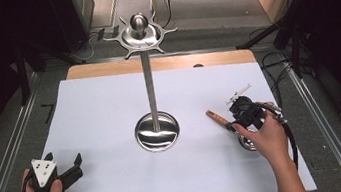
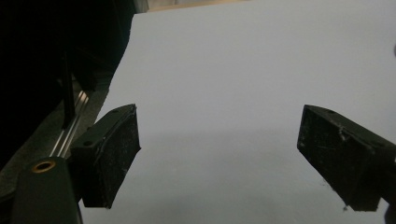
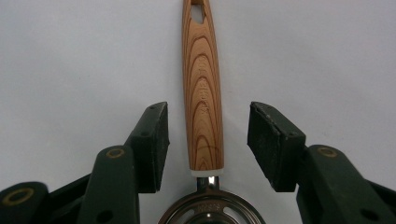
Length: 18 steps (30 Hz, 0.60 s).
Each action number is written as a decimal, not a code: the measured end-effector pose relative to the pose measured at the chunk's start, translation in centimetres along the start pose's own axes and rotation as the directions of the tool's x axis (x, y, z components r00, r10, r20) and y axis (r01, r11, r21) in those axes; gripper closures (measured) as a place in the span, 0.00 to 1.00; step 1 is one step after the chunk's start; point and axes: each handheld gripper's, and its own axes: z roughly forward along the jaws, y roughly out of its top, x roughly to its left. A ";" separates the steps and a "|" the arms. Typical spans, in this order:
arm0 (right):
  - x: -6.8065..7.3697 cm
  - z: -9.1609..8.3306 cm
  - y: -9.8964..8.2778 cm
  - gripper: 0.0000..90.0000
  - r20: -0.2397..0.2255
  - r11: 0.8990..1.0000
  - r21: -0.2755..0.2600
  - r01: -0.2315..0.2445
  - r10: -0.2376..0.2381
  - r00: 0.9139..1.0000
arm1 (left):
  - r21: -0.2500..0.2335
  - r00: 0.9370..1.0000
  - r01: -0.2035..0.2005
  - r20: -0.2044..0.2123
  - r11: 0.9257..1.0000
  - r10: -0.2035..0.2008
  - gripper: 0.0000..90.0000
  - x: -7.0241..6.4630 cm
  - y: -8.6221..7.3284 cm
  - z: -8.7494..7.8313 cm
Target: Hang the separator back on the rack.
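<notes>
A utensil with a wooden handle (image 1: 216, 116) and a perforated metal head (image 1: 247, 143) lies flat on the white table at the right. My right gripper (image 1: 232, 120) hovers over it. In the right gripper view the handle (image 3: 201, 93) runs up between the two jaws of my right gripper (image 3: 208, 112), with a gap on each side and neither pad touching it. The metal head (image 3: 210, 212) sits at the bottom between the jaws. My left gripper (image 1: 63, 158) rests at the front left, open and holding nothing (image 2: 219, 121).
A tall steel utensil stand (image 1: 148, 79) with a round base (image 1: 157, 133) and a ring of hooks (image 1: 140, 35) stands mid-table. The white sheet (image 2: 233, 56) covers the tabletop. Metal rails and dark tripods flank the table.
</notes>
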 end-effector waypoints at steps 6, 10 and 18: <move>0.2 0.7 0.2 0.56 -0.002 0.999 0.033 0.015 -0.015 1.000 | -0.011 1.000 0.009 -0.007 1.000 -0.010 0.16 0.1 -0.1 -0.1; 0.2 1.2 0.4 0.58 0.005 0.999 0.044 0.019 -0.019 1.000 | -0.019 1.000 0.013 -0.012 1.000 -0.013 0.16 0.0 -0.1 -0.2; 0.1 2.6 1.0 0.65 0.007 0.994 0.106 0.022 -0.023 1.000 | -0.021 0.999 0.017 -0.031 1.000 -0.017 0.16 0.0 -0.1 -0.2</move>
